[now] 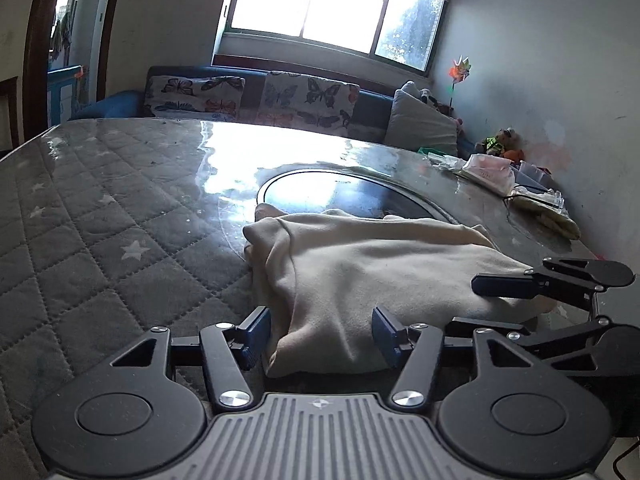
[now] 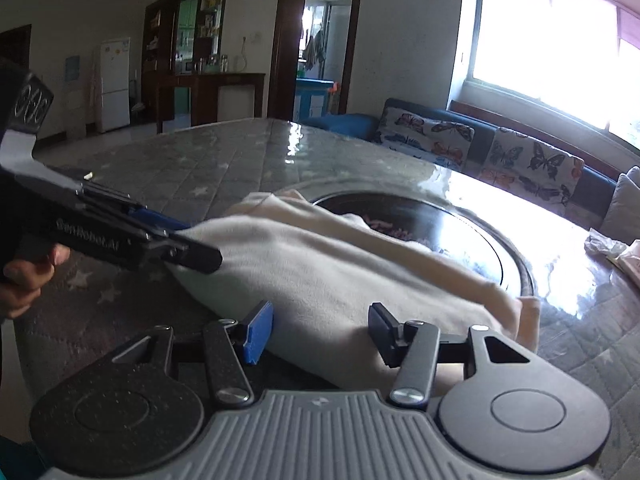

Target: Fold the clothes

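Observation:
A cream garment (image 1: 360, 276) lies folded in a thick bundle on the table (image 1: 100, 208), partly over a dark round inset (image 1: 332, 188). My left gripper (image 1: 320, 340) is open, its fingers on either side of the bundle's near corner. The right gripper (image 1: 516, 300) shows at the right, one finger lying over the cloth edge. In the right wrist view the garment (image 2: 320, 272) stretches across, and my right gripper (image 2: 320, 332) is open with the near edge between its fingers. The left gripper (image 2: 180, 240) comes in from the left at the far end, held by a hand (image 2: 24, 276).
The table has a grey quilted star-print cover under a glossy sheet. Paper packets (image 1: 492, 170) and a yellow cloth (image 1: 552, 220) sit along its right edge by the wall. A sofa with butterfly cushions (image 1: 308, 98) stands behind, under the window.

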### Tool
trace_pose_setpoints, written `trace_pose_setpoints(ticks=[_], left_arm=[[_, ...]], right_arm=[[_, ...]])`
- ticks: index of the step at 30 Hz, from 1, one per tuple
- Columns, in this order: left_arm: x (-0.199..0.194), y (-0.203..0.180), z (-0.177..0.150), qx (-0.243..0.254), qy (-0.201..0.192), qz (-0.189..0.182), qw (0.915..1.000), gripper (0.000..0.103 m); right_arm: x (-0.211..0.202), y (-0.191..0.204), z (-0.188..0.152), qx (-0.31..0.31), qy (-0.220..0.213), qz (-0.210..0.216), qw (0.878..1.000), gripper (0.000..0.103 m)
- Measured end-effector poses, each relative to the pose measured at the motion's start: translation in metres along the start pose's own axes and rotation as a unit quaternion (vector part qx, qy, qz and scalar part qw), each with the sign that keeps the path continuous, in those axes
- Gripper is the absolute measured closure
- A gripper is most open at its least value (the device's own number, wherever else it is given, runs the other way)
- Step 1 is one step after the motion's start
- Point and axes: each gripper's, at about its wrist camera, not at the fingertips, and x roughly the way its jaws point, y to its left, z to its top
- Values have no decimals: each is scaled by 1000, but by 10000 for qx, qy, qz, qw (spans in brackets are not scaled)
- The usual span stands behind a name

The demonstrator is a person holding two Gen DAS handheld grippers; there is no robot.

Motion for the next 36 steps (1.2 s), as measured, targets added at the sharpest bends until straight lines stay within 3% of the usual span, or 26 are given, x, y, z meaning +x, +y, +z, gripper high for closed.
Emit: trace_pose_setpoints(ticks=[3, 5, 8, 13, 21, 29, 31, 36], left_arm=[[-6, 2, 5, -72, -66, 39, 9999, 36], [-11, 5, 9, -175, -112, 72, 9998, 25], [-16, 10, 15, -346, -163, 167, 9991, 17], [-19, 19, 20, -543, -143, 346, 9978, 4], [-16, 40, 30, -911, 35, 531, 9944, 0], [-9, 58, 42, -1455, 179, 297, 9887, 0], [-6, 61, 43, -1567, 233, 214, 9871, 0], [-1, 64, 45, -1732, 346, 65, 9843, 0]], right_arm=[[-5, 0, 3, 39, -40, -3, 10000, 42], [-7, 1, 6, 40, -66, 3, 10000, 38], [-7, 5, 11, -11, -75, 63, 10000, 31], [-8, 17, 16, -195, -68, 216, 9996, 30], [3, 54, 35, -844, -108, 586, 9947, 30], [27, 87, 44, -1375, 91, 648, 9883, 40], [34, 94, 44, -1516, 172, 597, 9865, 49], [39, 100, 43, -1613, 234, 502, 9854, 57]])
